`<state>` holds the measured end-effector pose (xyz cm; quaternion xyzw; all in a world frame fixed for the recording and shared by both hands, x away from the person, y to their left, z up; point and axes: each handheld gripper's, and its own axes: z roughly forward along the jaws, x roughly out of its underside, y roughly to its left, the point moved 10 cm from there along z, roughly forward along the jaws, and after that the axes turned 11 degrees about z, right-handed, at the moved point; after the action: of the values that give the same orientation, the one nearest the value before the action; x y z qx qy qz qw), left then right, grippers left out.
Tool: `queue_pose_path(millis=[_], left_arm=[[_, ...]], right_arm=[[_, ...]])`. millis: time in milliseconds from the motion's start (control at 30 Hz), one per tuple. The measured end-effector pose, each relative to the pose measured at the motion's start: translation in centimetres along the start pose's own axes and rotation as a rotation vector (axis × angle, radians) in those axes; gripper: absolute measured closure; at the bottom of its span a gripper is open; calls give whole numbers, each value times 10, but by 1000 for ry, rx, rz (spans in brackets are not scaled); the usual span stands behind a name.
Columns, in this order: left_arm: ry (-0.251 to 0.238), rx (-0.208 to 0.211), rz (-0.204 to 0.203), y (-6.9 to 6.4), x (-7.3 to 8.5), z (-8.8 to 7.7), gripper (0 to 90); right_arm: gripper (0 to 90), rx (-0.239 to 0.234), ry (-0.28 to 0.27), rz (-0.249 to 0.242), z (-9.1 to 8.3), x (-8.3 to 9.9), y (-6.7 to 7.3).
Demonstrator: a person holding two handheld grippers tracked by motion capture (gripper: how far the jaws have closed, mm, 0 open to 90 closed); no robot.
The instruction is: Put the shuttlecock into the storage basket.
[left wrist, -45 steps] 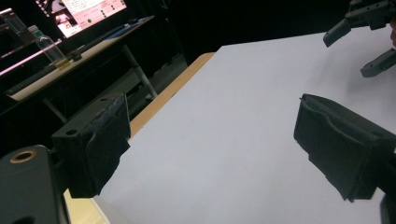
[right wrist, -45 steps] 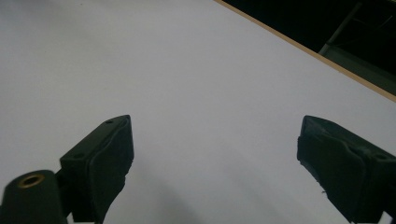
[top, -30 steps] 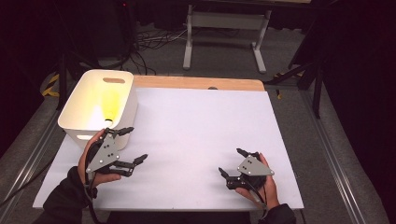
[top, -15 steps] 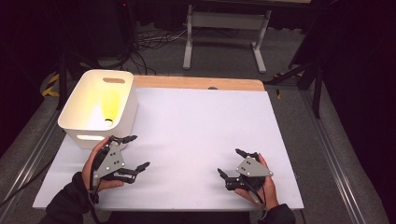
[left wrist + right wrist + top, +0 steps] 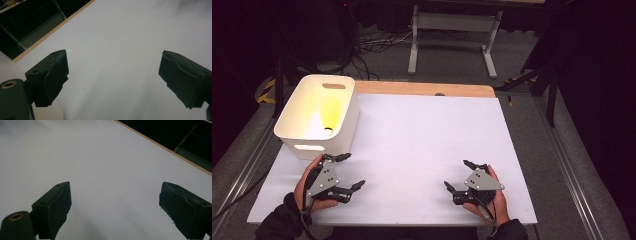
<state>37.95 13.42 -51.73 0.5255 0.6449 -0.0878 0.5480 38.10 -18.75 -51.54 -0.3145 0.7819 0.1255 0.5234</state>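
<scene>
left tool (image 5: 346, 171): jaws apart, empty, beside white bin (image 5: 292, 132) | right tool (image 5: 459, 176): jaws apart, empty, worktop (image 5: 422, 130) 5 o'clock | yellow item (image 5: 330, 112) lies in bin, 10 o'clock | advice: lift left tool clear of rim.

One bench (image 5: 422, 130) carries everything counted here. On it stands one white bin (image 5: 317, 116), at the far left corner of the bench, and one yellow object (image 5: 330, 111) lies inside that bin. Two grippers rest on the bench nearer the person than the bin: the left gripper (image 5: 352, 172) just beside the bin, the right gripper (image 5: 459, 176) well apart from it. Each has two black fingers (image 5: 50, 75), four in all.
</scene>
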Motion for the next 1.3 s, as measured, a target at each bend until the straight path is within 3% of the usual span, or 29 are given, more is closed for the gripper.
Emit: queue_pose_path(millis=[200, 333, 500, 900, 1300], left_arm=[[5, 5, -79, -1, 17, -7, 92], [14, -17, -102, 0, 24, -12, 83], [17, -32, -107, 1, 24, -14, 55], [15, -16, -104, -2, 25, -12, 51], [27, -28, -81, -3, 23, -11, 55]], right_arm=[[111, 3, -4, -1, -1, 0, -1], [105, 5, -9, 4, -1, 0, -3], [97, 2, -11, 4, -1, 1, -3], [97, 6, -13, 20, -3, 0, -2], [97, -1, -6, 26, -1, 3, -3]])
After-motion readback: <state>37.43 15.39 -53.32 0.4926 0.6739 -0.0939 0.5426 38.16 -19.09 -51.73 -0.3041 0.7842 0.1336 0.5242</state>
